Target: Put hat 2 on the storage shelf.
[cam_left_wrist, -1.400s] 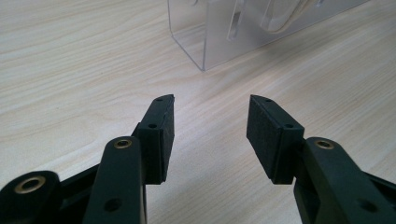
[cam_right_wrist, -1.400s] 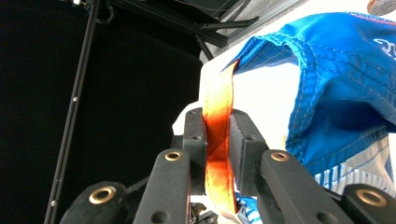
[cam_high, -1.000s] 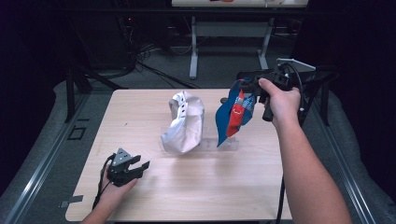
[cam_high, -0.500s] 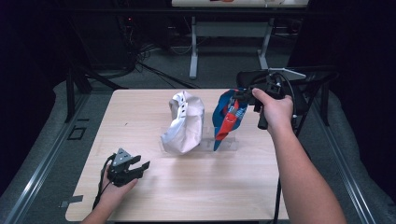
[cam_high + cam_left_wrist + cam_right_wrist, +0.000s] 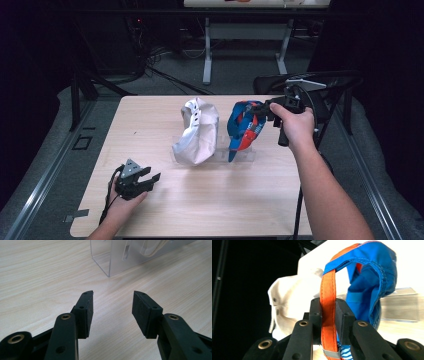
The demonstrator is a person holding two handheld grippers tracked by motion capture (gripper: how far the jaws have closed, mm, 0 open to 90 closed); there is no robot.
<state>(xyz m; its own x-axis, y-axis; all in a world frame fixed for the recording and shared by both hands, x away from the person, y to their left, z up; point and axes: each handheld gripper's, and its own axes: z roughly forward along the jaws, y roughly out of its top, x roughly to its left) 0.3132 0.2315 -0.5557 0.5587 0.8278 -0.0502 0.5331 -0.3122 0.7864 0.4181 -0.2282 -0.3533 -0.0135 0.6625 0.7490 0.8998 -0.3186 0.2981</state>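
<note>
A blue and orange cap [image 5: 243,127] hangs over the right part of a clear plastic stand [image 5: 245,155] at mid table. My right gripper [image 5: 261,109] is shut on the cap's orange strap [image 5: 327,315], which runs up between the two jaws. A white cap [image 5: 197,131] rests on the left part of the stand, also seen as the white cap [image 5: 287,300] behind the blue cap [image 5: 372,282]. My left gripper [image 5: 145,181] rests low near the table's front left, open, nothing between its pads [image 5: 87,312]. It faces the corner of the clear stand [image 5: 117,257].
The wooden table [image 5: 200,210] has bare surface in front of the stand and around the left gripper. A black chair [image 5: 320,82] stands beyond the right edge. Metal table legs [image 5: 207,50] and cables lie on the dark floor behind.
The right gripper has carried the blue cap down and left, onto the stand beside the white cap. The left gripper has stayed in place.
</note>
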